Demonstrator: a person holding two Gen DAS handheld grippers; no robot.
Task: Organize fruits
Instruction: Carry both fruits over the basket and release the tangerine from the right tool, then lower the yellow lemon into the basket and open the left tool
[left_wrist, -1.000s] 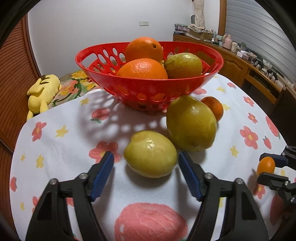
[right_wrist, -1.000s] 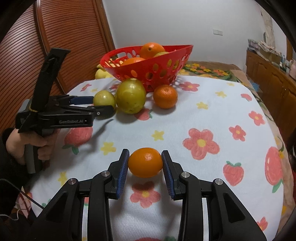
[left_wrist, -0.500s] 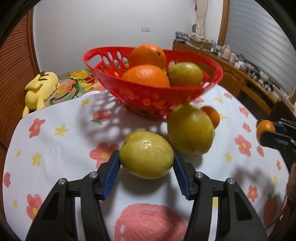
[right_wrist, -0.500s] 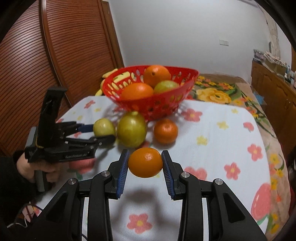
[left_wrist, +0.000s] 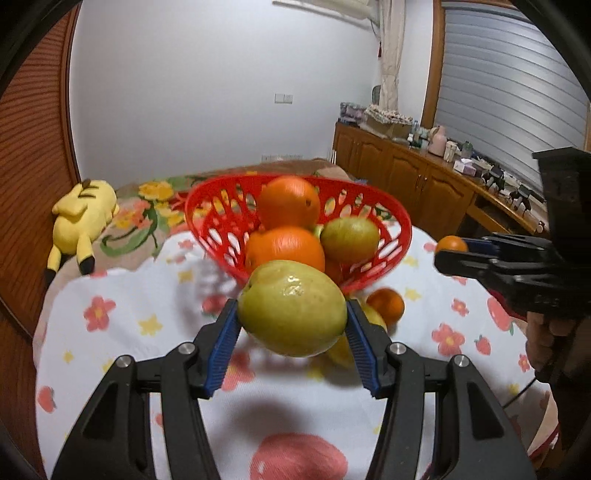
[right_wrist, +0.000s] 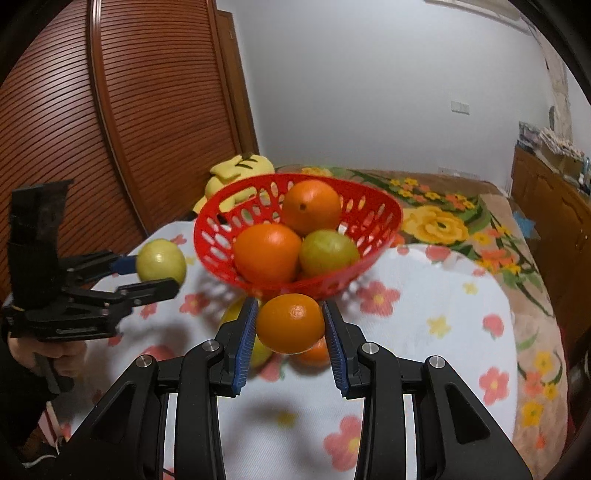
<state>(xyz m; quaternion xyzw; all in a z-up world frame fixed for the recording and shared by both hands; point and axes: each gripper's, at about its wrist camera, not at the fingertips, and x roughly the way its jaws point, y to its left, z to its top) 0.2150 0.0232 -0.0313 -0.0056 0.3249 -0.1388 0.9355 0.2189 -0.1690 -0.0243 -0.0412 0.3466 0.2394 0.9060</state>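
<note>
The left tongs (left_wrist: 291, 328) are clamped on a yellow-green pear (left_wrist: 291, 308), both blue pads (left_wrist: 225, 345) pressed against its sides, so the jaws stand only as wide as the fruit. The pear hangs clear above the flowered cloth (left_wrist: 122, 332) on the counter, just near of the red basket (left_wrist: 391, 225). In the right wrist view these same tongs come in from the left, gripped by a hand (right_wrist: 55, 354), with the pear just left of the basket's rim.

The right tongs (right_wrist: 290, 332) are closed on a small tangerine (right_wrist: 290, 323), pads (right_wrist: 245, 341) touching it on either side; the opening is narrow, matched to the fruit. The tangerine is held off the cloth, just near of the basket's near wall. In the left wrist view these tongs reach in from the right, the tangerine at their tip, well right of the basket.

The basket holds two oranges (right_wrist: 312, 206) (right_wrist: 267, 253) and a green pear (right_wrist: 328, 253). Under the held fruits, on the cloth close to the basket's near side, lie a second tangerine (left_wrist: 386, 304) and another yellowish pear (right_wrist: 232, 314), both mostly hidden. A yellow plush toy (left_wrist: 81, 221) lies on the bed beyond the counter, far left of the basket.
</note>
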